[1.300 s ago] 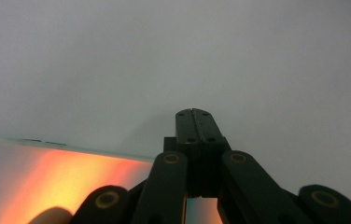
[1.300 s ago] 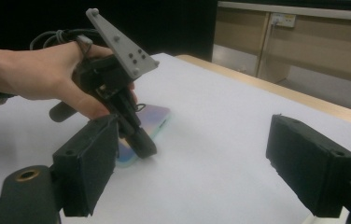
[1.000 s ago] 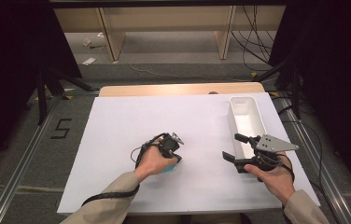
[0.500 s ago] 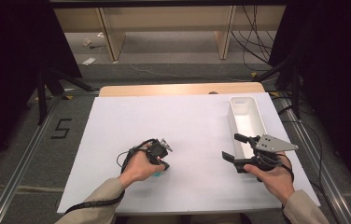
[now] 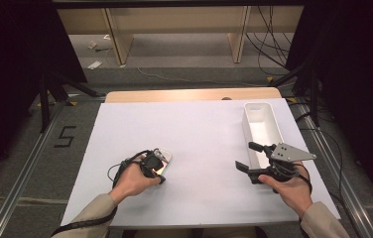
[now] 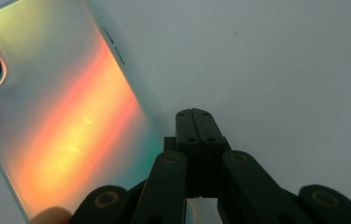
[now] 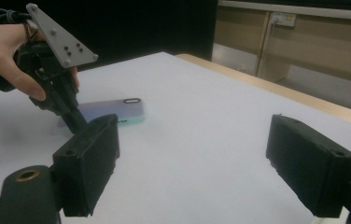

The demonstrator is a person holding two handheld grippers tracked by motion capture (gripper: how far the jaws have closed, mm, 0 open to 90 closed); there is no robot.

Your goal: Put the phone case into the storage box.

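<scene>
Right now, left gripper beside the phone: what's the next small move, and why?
Probably open the left gripper and line it up across the phone. Its jaws are shut together with nothing between them, and the iridescent phone lies flat on the white table just beside them, not gripped. The right gripper stands open near the white tray.

Lab recording bay, white-topped table [image 5: 194, 124], black curtains [image 5: 11, 44], floor rails [image 5: 23, 183], trailing cables [image 5: 274, 44]
</scene>
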